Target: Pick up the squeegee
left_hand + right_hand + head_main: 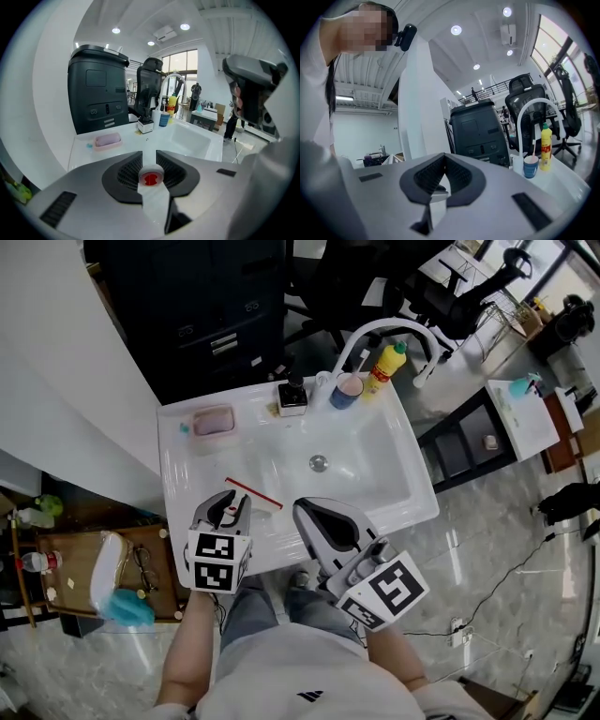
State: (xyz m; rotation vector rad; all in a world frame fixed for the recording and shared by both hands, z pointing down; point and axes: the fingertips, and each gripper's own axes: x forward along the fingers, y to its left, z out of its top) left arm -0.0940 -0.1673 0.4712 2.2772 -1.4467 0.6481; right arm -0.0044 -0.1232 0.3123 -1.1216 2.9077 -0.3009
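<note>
As the squeegee (151, 178) must come up, left gripper (150, 155): jaws narrow, pads clamped on its handle end.
Squeegee place: red-edged blade (254, 493) sticks out rightward over the near-left rim of the sink (375, 470), seemingly lifted clear.
Right gripper (444, 157): jaws together, empty, near right, likely spare.
</note>
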